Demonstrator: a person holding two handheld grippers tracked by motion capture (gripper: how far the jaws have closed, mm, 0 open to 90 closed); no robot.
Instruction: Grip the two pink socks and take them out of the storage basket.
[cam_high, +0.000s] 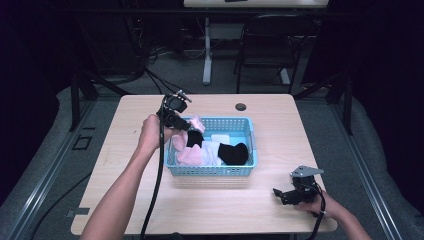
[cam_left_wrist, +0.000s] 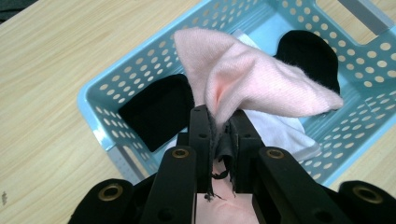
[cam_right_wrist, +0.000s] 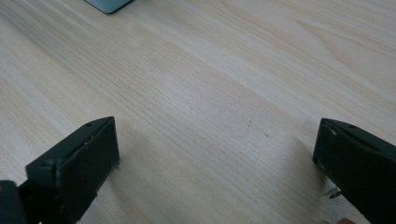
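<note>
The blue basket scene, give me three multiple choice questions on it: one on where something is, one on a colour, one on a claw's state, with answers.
1. Where is the right claw?
A. Inside the basket
B. Low over the bare table, near its front right corner
C. Above the chair

2. What colour is the sock in the left claw?
A. Pink
B. Green
C. Yellow

3. How do the right claw's jaws stand?
A. Shut on a black sock
B. Shut on nothing
C. Wide apart, nothing between them

Answers:
1. B: the high view puts it on the table right of and nearer than the blue basket.
2. A: the left gripper view shows pink cloth pinched between the jaws.
3. C: the right gripper view shows bare wood between the two jaws.
</note>
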